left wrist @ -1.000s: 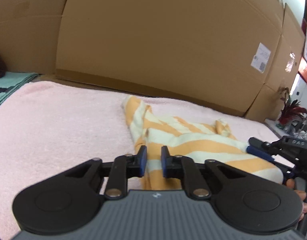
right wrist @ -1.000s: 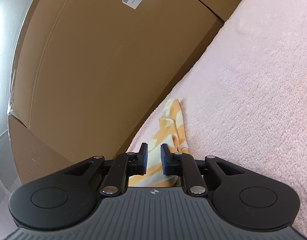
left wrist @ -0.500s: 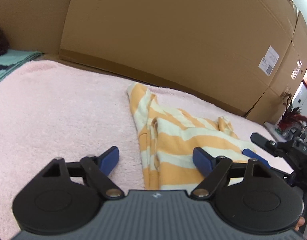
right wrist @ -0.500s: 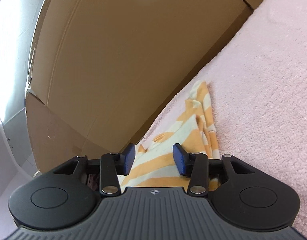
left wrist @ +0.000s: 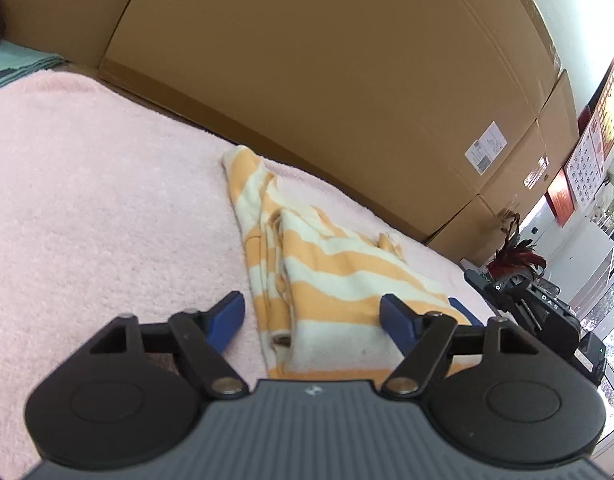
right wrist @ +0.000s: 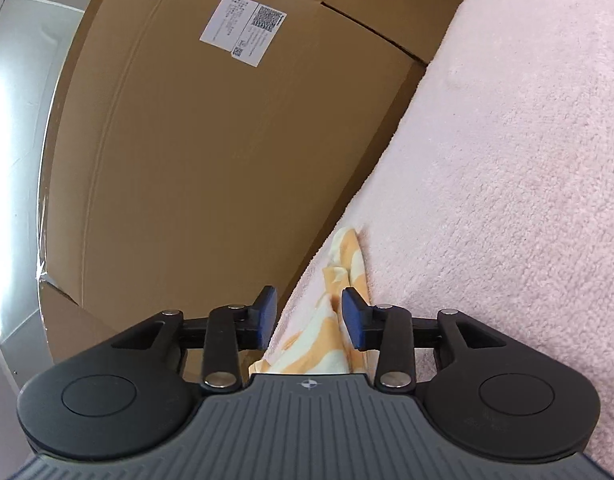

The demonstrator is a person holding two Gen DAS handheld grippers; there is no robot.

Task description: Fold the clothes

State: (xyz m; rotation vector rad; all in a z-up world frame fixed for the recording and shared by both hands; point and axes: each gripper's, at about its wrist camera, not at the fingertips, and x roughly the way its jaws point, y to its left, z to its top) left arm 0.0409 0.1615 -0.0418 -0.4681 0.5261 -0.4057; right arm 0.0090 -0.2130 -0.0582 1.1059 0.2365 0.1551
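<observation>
Both grippers had let go: the left gripper (left wrist: 311, 316) and right gripper (right wrist: 309, 312) fingers were spreading apart over the striped garment (left wrist: 339, 276) on the pink surface (left wrist: 87, 200).

A storage-like corner of a shop or office is suggested. Large cardboard boxes (left wrist: 327, 92) bearing a shipping label (right wrist: 243, 28) are stacked across the top of both views. A wall calendar (left wrist: 587, 168), a red-leaved potted plant (left wrist: 515, 256) and a bright glass entrance are seen at right in the left wrist view.
</observation>
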